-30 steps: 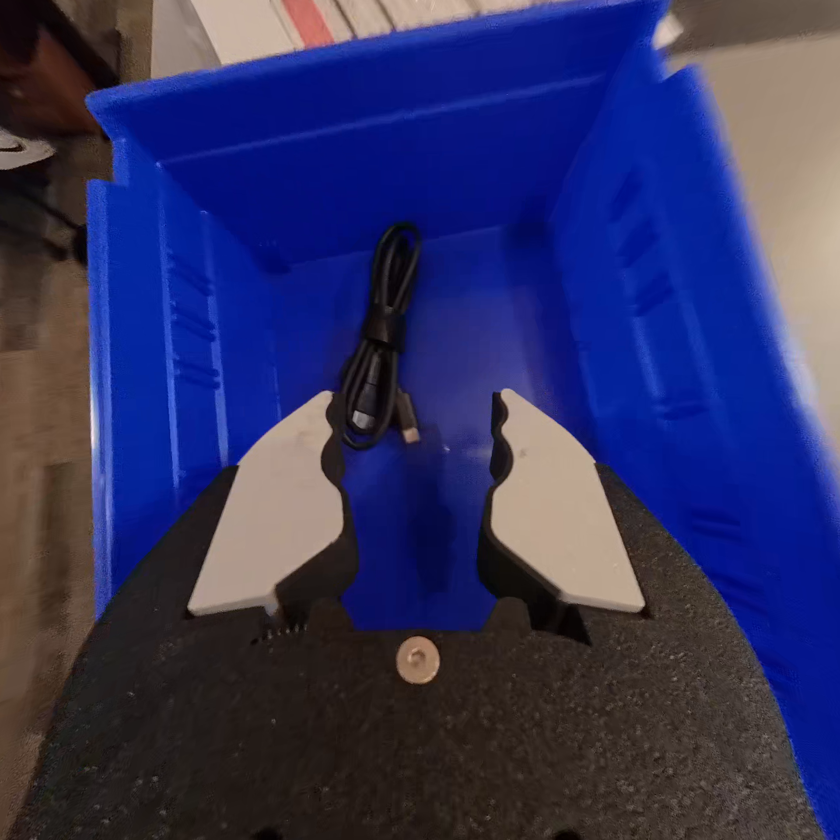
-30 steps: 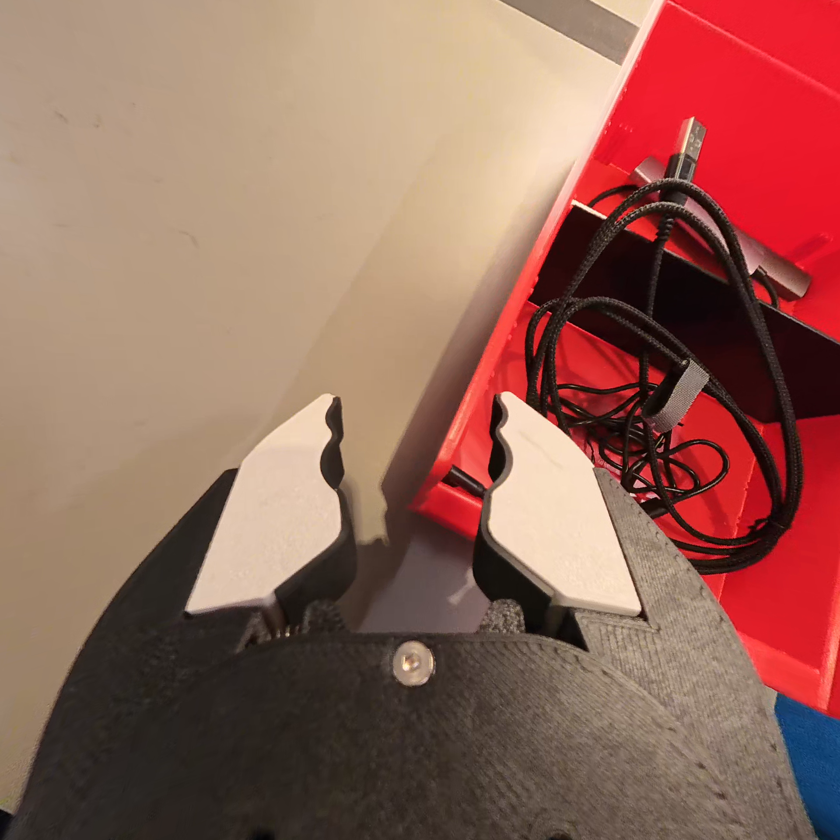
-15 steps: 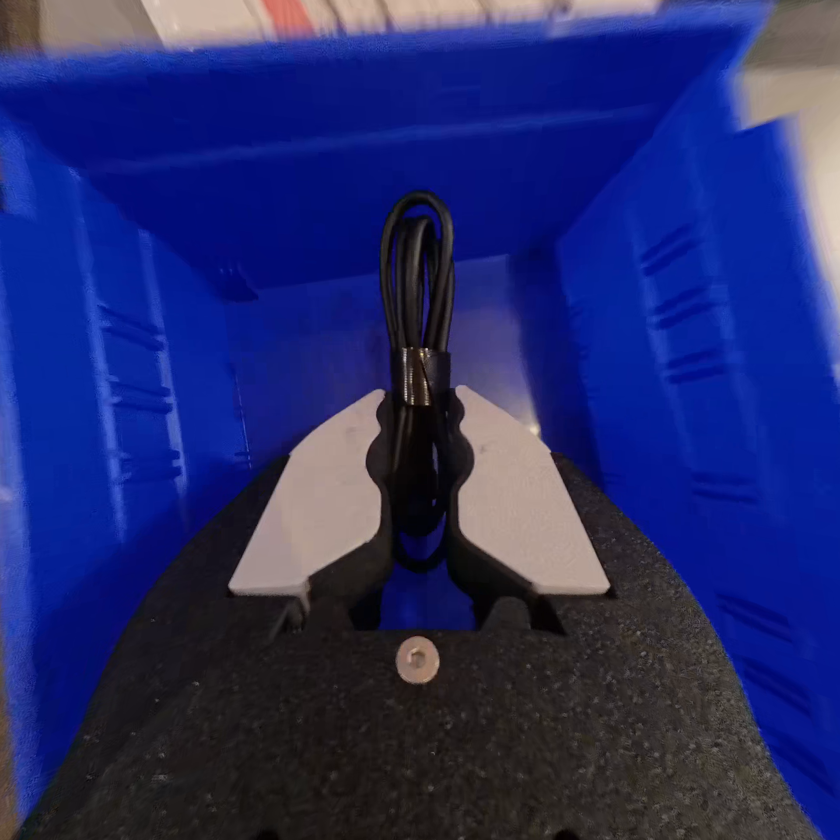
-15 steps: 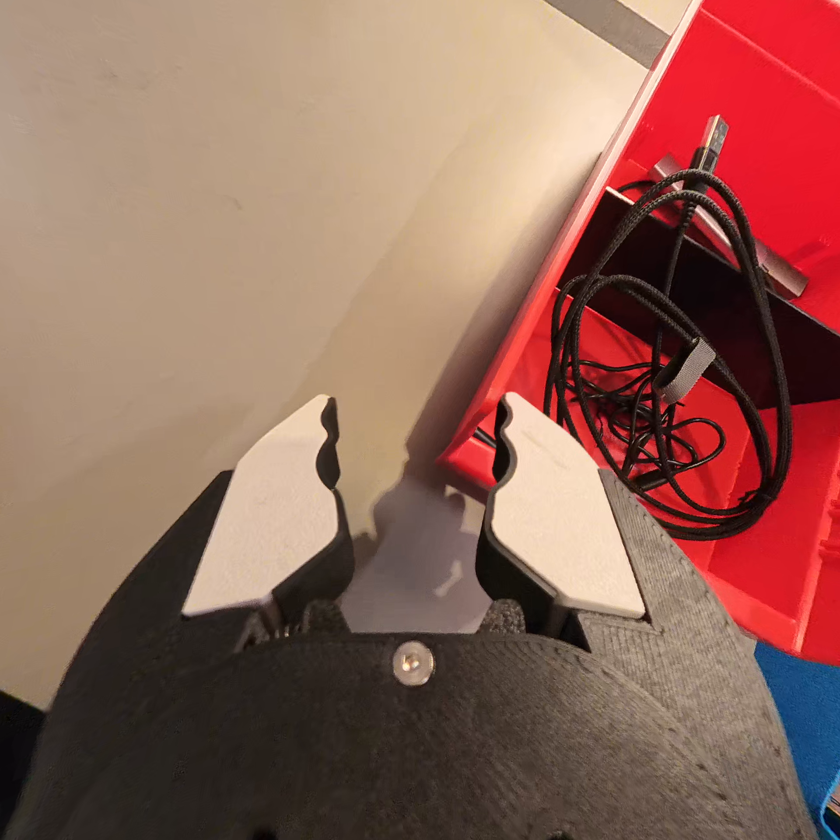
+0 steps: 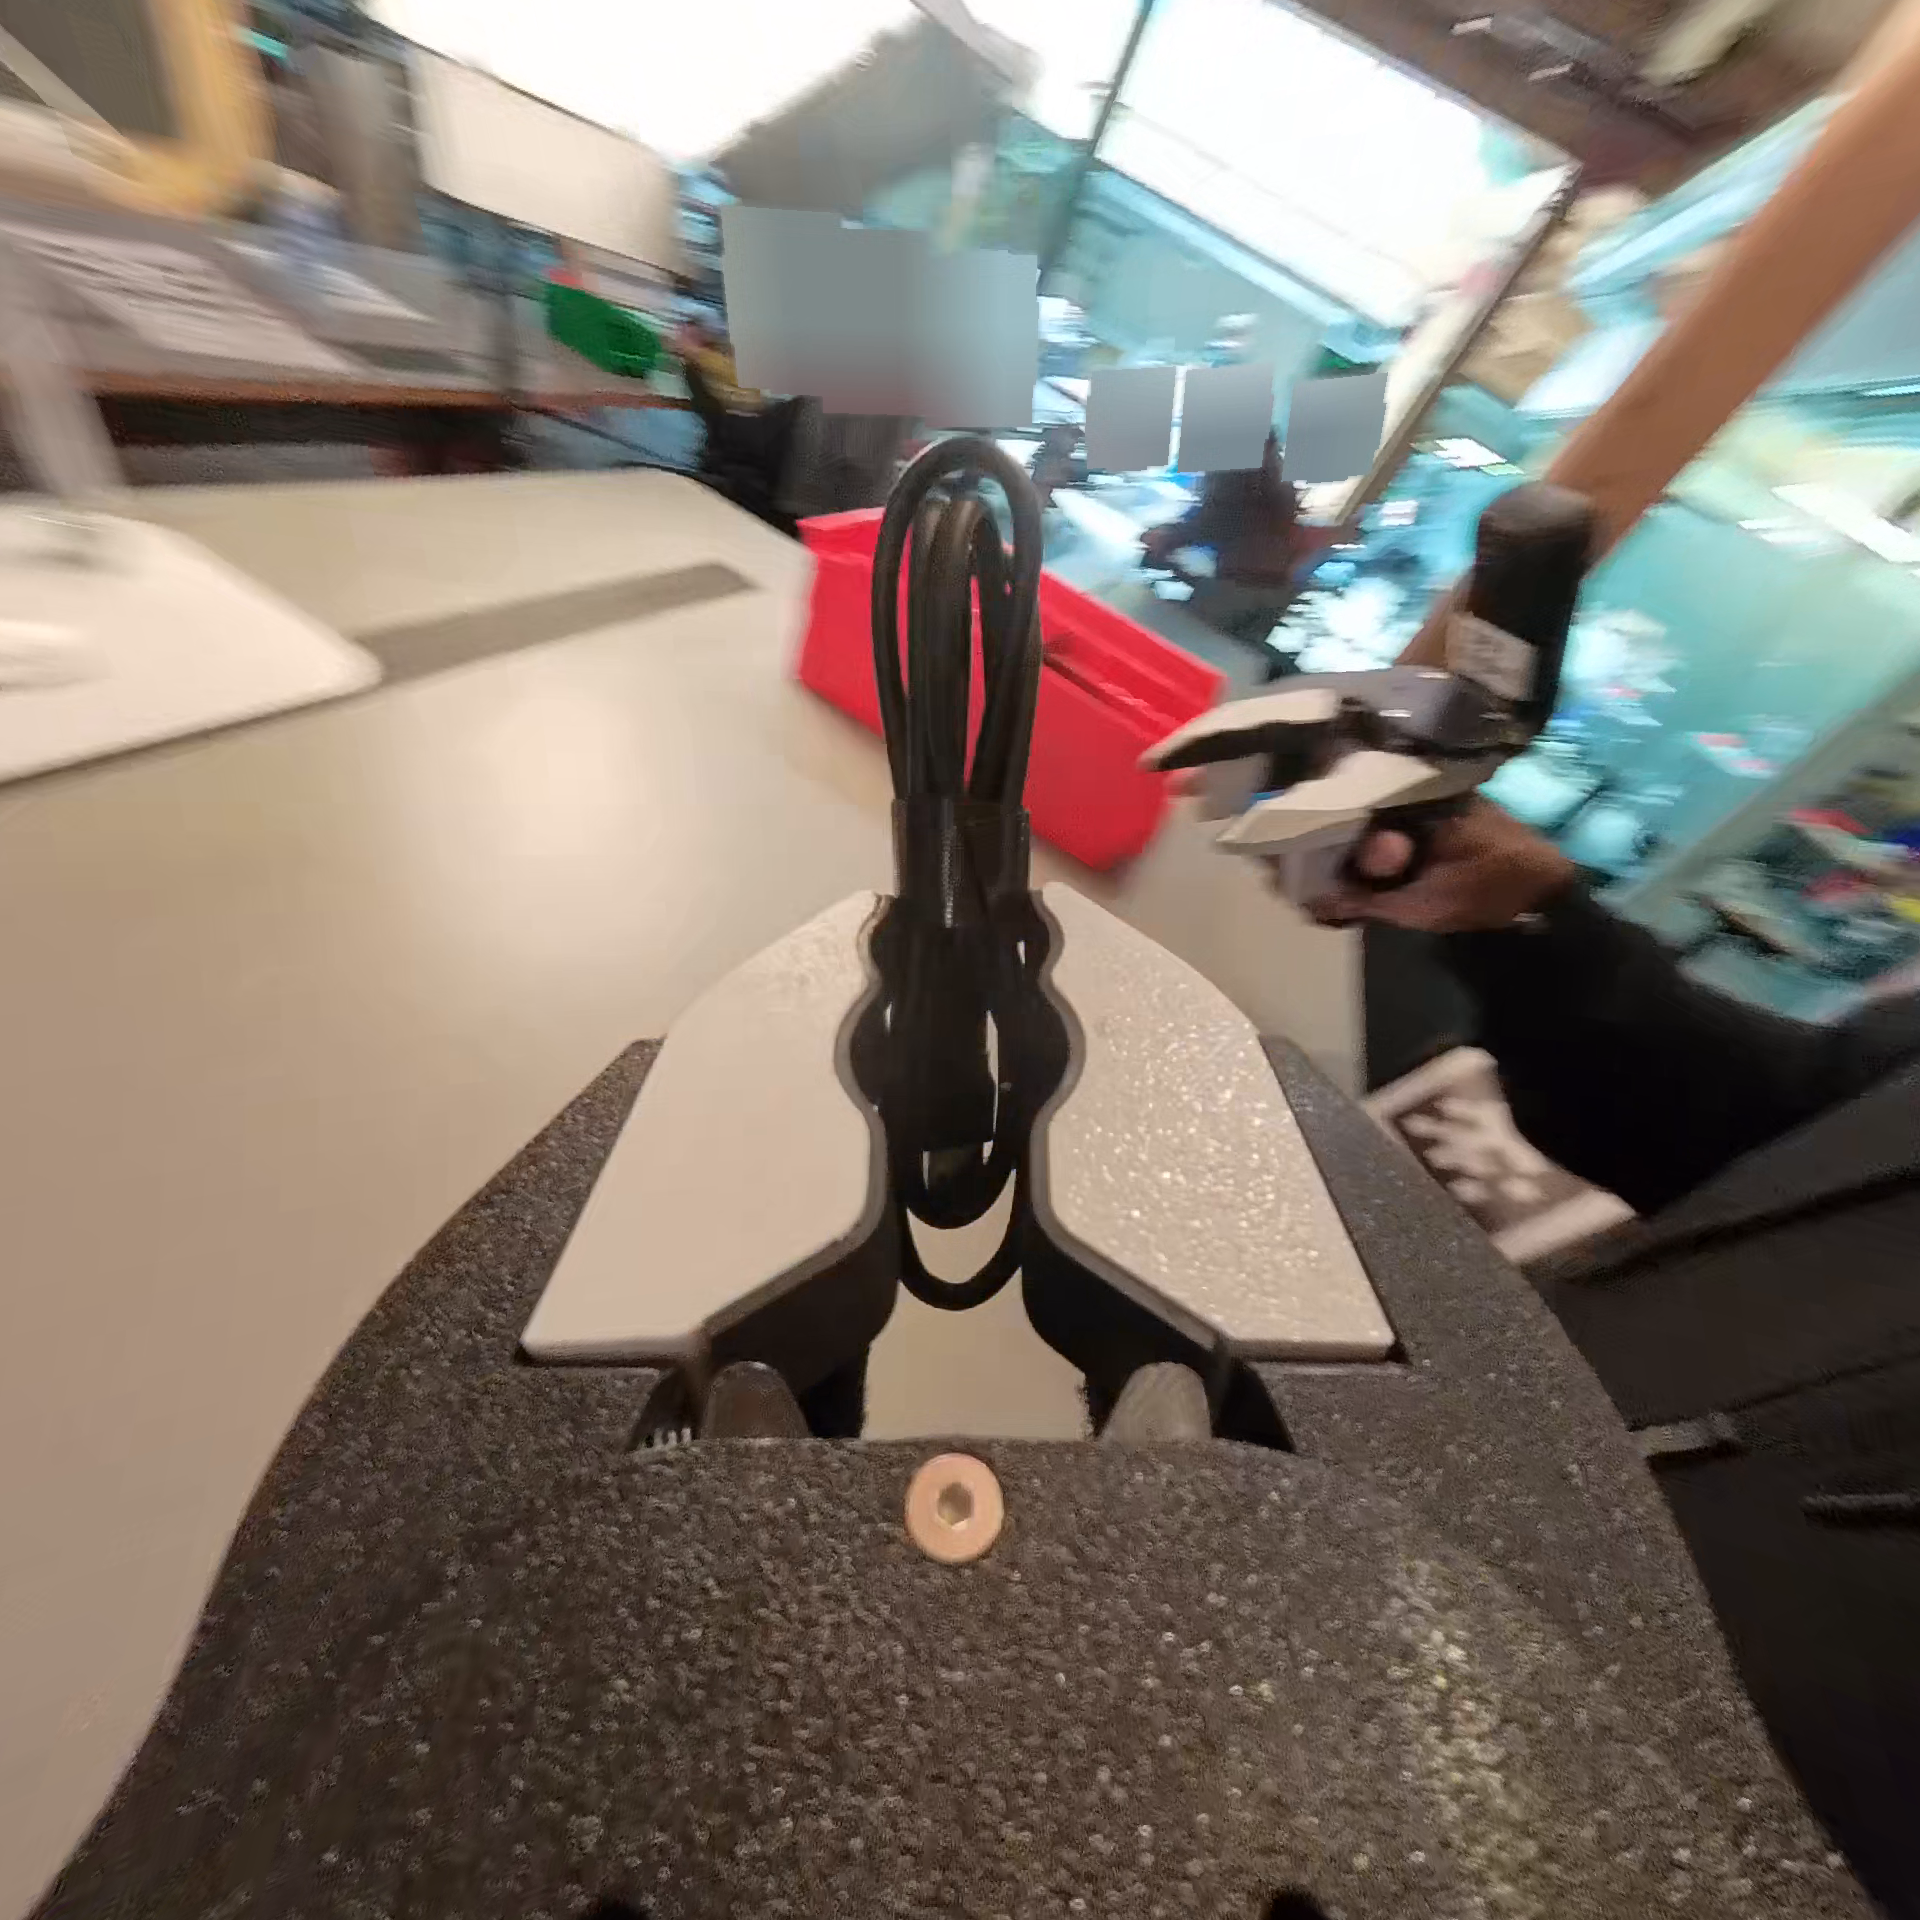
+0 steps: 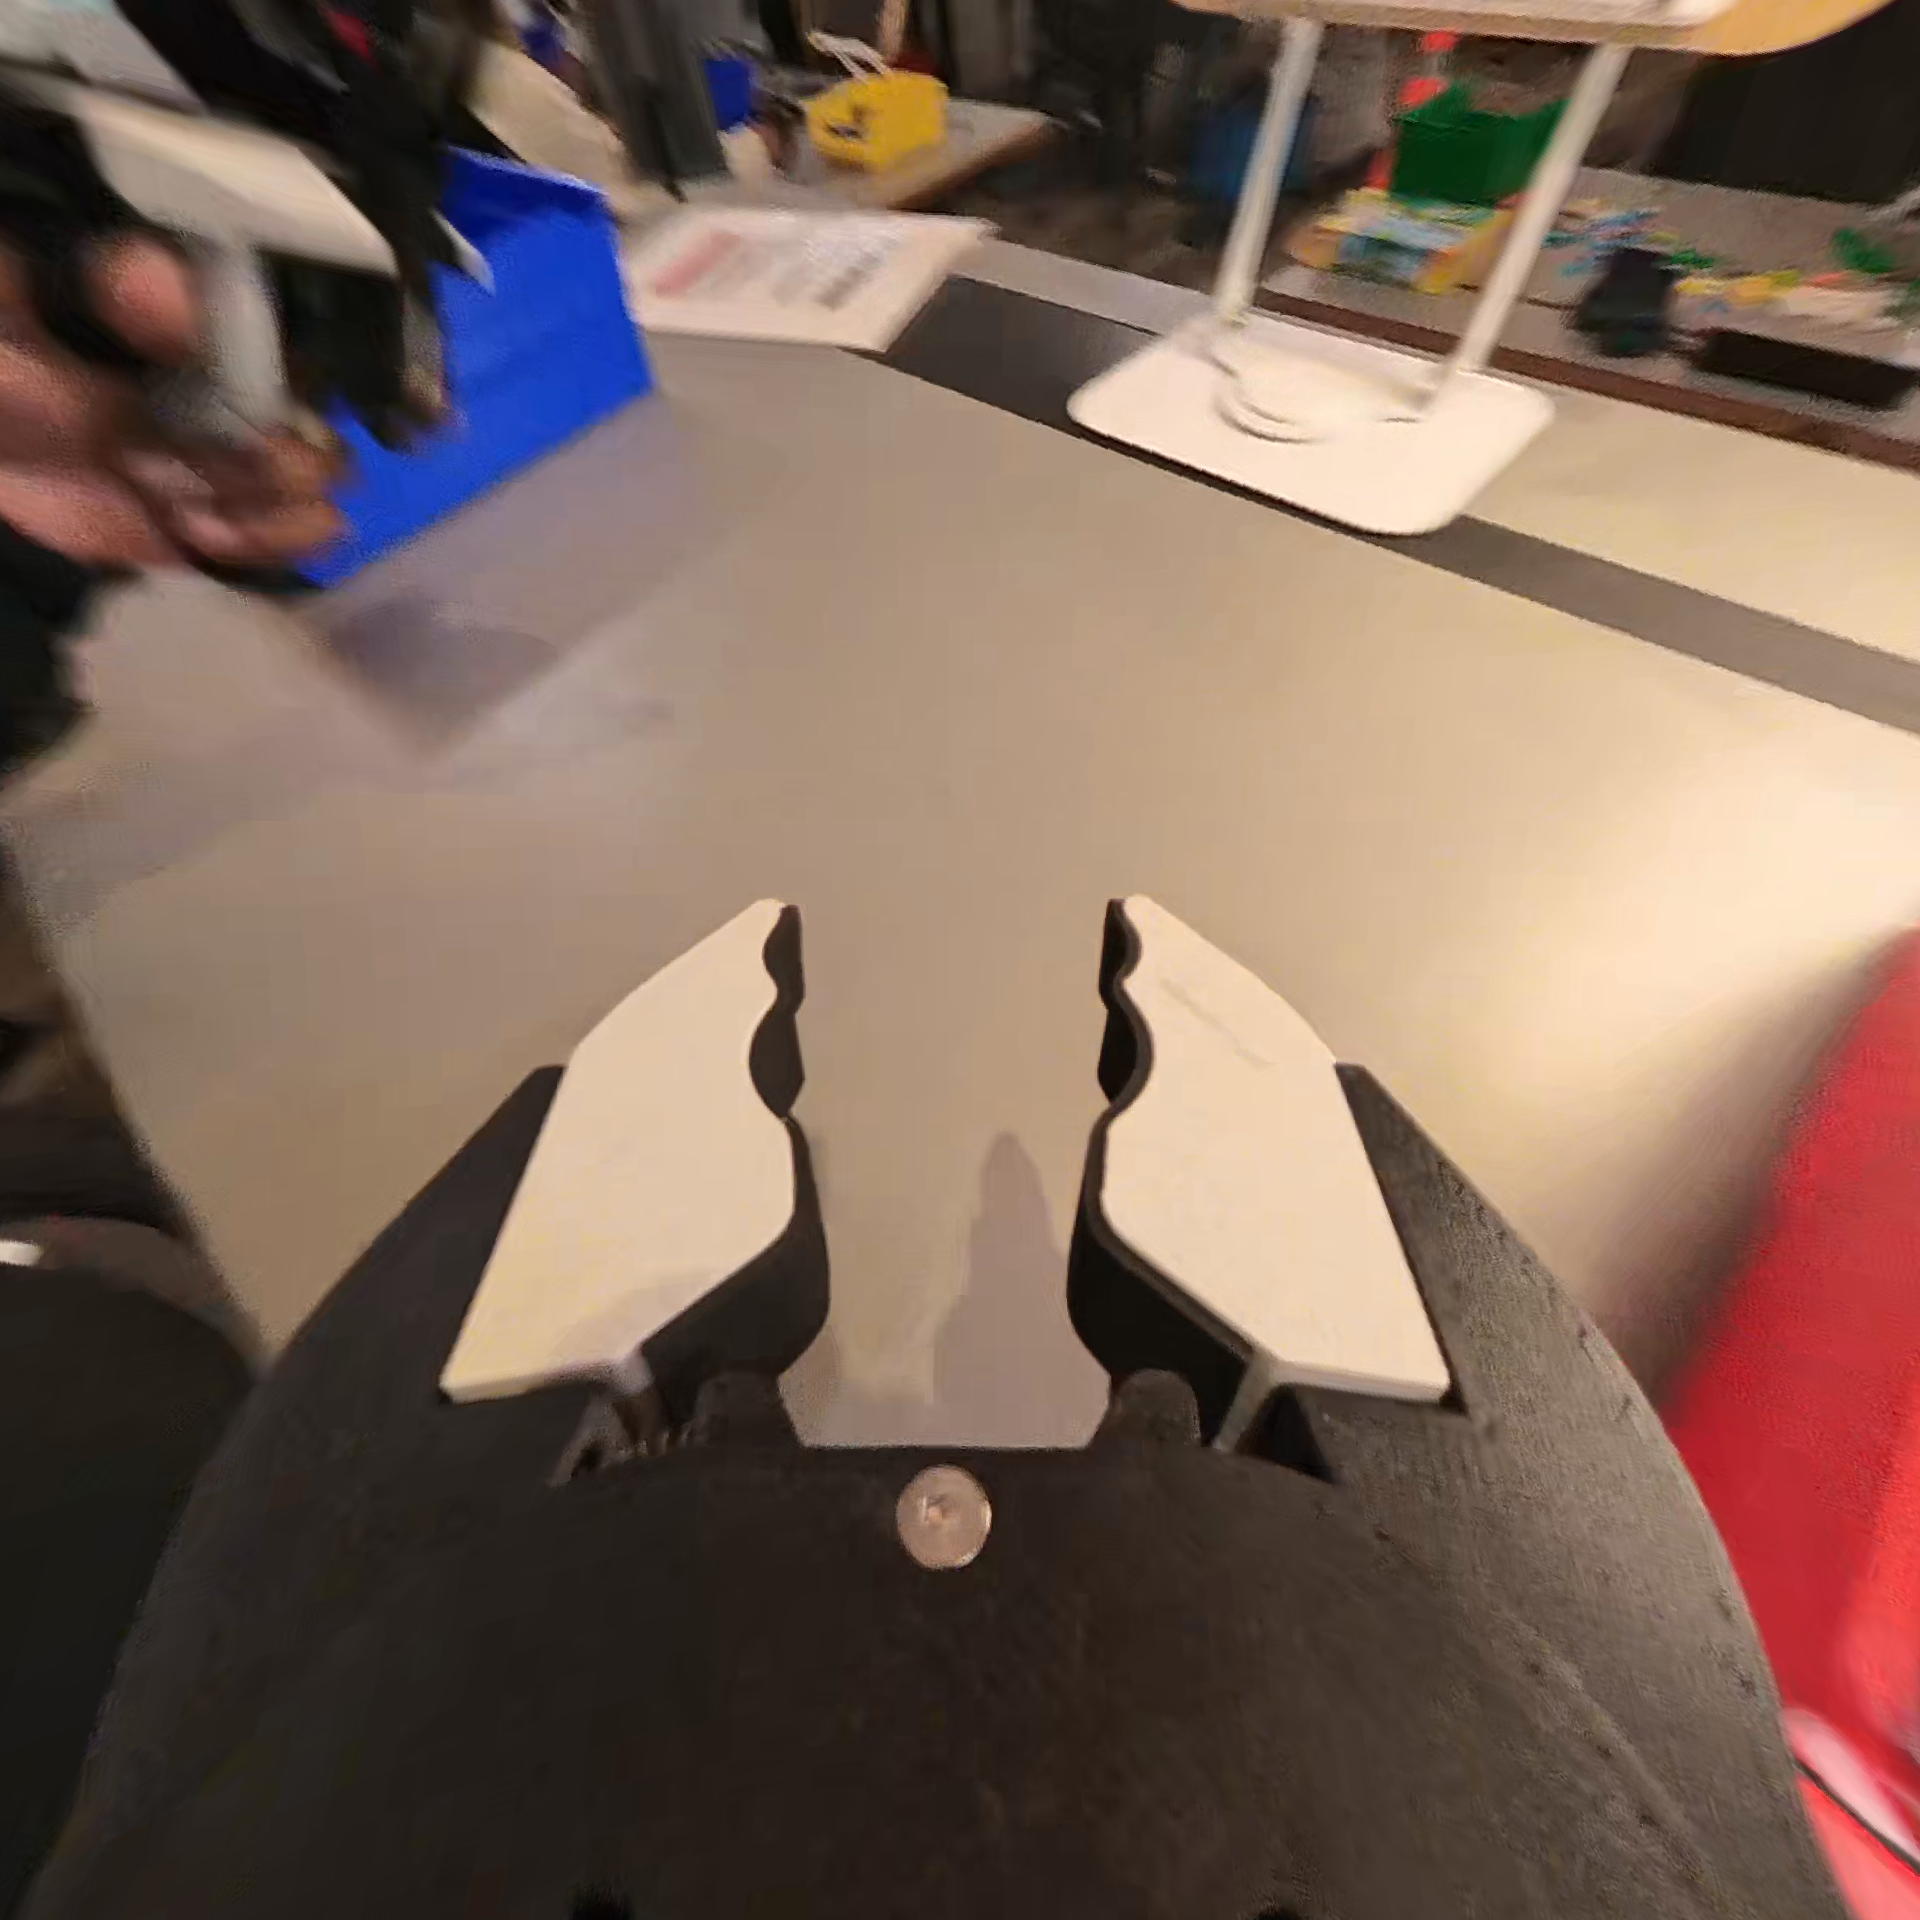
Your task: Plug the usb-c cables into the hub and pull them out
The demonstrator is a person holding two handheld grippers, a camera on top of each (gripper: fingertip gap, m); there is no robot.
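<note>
Left gripper (image 5: 958,935): 2 fingers pinched tight on a bundled black usb-c cable (image 5: 956,665), loop sticking up past the tips, carried clear above the table (image 5: 364,883). Right gripper (image 6: 954,914): fingers spread wide, nothing between them, low over bare tabletop. Red bin (image 5: 1081,727) sits beyond. Hub not visible. Step looks like fetching cables; next calls for setting the bundle down and freeing a plug end.
</note>
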